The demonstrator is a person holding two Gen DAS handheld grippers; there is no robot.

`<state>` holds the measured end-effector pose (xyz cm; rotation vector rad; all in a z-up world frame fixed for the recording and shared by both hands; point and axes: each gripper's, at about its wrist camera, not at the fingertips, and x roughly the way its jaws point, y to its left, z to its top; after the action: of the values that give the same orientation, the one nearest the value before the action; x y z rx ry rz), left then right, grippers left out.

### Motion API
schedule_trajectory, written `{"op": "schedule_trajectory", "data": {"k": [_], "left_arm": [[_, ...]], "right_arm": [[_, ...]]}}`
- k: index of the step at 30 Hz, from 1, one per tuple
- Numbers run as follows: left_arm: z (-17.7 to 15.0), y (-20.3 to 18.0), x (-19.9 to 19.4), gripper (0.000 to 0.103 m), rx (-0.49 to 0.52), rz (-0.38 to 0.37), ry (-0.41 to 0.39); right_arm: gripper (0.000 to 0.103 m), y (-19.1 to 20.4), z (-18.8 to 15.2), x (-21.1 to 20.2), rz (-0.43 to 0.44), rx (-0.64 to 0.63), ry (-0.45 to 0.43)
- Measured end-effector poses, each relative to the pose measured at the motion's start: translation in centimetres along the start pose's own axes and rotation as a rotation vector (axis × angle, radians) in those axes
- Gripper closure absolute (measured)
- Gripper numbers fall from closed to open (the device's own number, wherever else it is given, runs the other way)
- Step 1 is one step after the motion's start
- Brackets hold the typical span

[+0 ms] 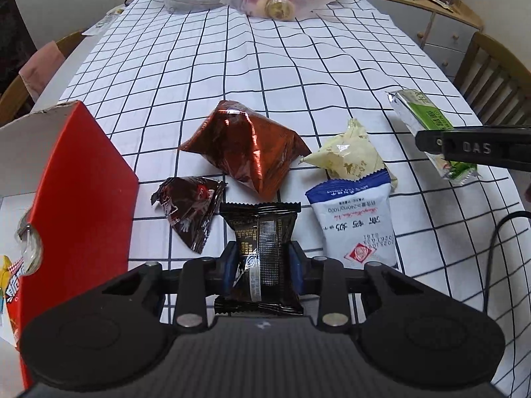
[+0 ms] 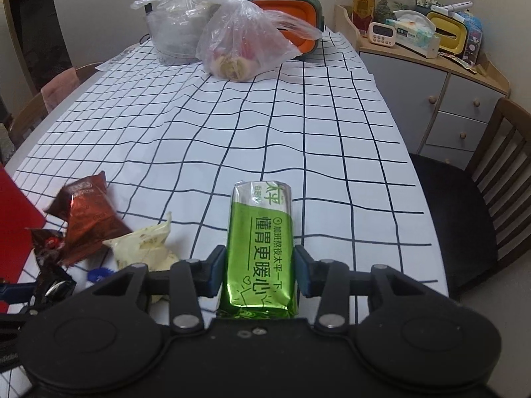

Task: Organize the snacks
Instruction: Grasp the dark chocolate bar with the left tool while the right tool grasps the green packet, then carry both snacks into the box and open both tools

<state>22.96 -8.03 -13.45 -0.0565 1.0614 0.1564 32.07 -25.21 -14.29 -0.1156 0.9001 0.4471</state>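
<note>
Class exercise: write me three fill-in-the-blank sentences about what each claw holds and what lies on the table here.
1. The left claw is shut on a ____ packet.
2. The right claw is shut on a ____ packet.
3. At the left table edge stands a ____ box.

Missing words: black; green; red

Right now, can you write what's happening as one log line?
left gripper: shut on black snack packet | right gripper: shut on green packet | red box: open
</note>
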Motion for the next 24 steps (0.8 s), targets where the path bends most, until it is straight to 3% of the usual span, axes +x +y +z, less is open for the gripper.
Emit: {"op": "schedule_trajectory", "data": {"k": [10, 17, 24], "left_arm": [[-1.6, 1.6, -3.7, 0.072, -0.011, -0.079, -0.027], [-2.3, 3.5, -7.5, 0.072, -0.006, -0.146, -0.071], [-2.5, 6.4, -10.8, 0.072, -0.001, -0.164, -0.123]], "right_arm": [[0.062, 1.9, -1.8, -5.6, 0.058, 0.019, -0.016], [0.062, 4.9, -2.4, -9.6, 0.087, 0.009, -0.04], [0.062, 8.4, -2.2, -12.4, 0.103, -0.011, -0.064]]}}
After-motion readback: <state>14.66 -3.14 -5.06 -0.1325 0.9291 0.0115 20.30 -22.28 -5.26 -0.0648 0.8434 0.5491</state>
